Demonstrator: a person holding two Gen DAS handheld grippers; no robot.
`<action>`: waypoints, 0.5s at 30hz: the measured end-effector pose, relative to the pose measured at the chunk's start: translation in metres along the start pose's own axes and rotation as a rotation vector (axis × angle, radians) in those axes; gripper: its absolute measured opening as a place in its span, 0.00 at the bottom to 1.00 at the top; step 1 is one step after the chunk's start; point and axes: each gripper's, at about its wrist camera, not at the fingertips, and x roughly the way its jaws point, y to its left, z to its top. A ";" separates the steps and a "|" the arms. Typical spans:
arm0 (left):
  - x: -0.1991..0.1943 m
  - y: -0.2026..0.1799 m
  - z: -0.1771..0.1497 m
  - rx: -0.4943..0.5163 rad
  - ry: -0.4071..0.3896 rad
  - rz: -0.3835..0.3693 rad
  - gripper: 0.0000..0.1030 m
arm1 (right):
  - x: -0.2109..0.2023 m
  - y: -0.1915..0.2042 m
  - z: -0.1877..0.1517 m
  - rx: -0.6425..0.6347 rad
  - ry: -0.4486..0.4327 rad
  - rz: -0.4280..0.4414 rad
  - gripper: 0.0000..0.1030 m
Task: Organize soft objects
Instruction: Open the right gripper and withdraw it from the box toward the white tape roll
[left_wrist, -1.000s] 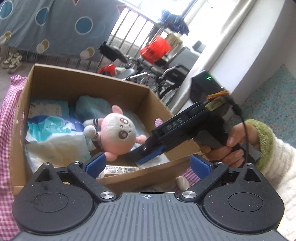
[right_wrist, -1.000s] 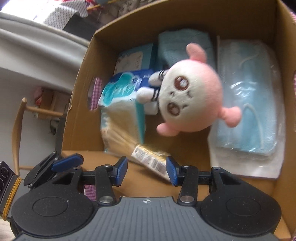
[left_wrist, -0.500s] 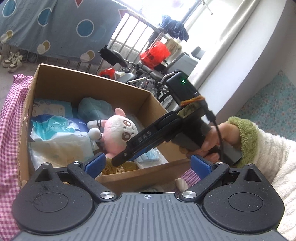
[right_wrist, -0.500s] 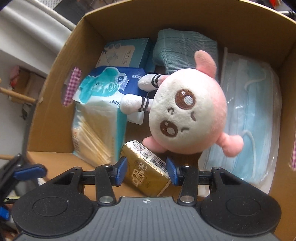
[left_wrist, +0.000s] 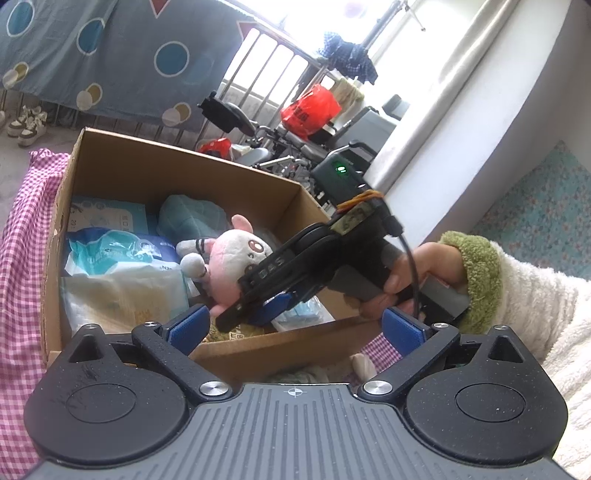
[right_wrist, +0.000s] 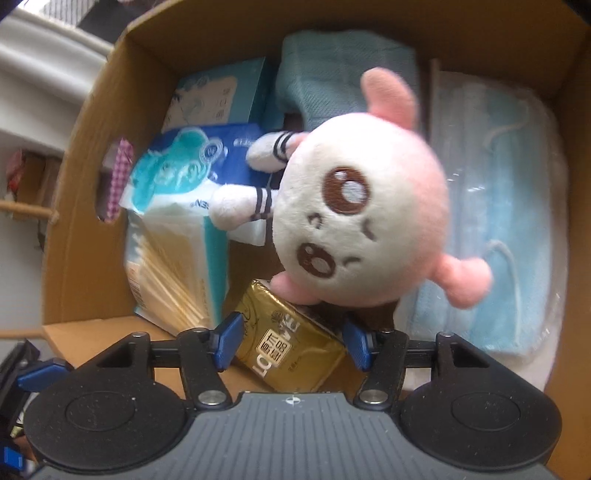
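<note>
Right gripper (right_wrist: 291, 345) reaches down into the cardboard box (right_wrist: 74, 221), jaws opening, with one gold packet (right_wrist: 291, 343) between the pads; contact is hard to judge. One pink plush toy (right_wrist: 362, 229) lies at twelve o'clock, covering the packet's far end (its print is blurred). Left gripper (left_wrist: 295, 326) hangs wide and empty outside the box, whose near wall hides the packet there.

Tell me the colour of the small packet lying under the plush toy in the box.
Shiny gold, with dark printed lettering. The packet shows best in the right wrist view.
</note>
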 end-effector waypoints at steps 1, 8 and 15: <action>-0.001 -0.001 -0.001 0.004 -0.002 0.000 0.98 | -0.008 -0.002 -0.004 0.011 -0.022 0.011 0.60; -0.010 -0.010 -0.004 0.011 -0.005 -0.004 0.99 | -0.086 -0.015 -0.054 0.058 -0.290 0.127 0.65; -0.016 -0.025 -0.012 0.040 0.018 -0.017 0.99 | -0.134 -0.028 -0.137 0.094 -0.508 0.195 0.65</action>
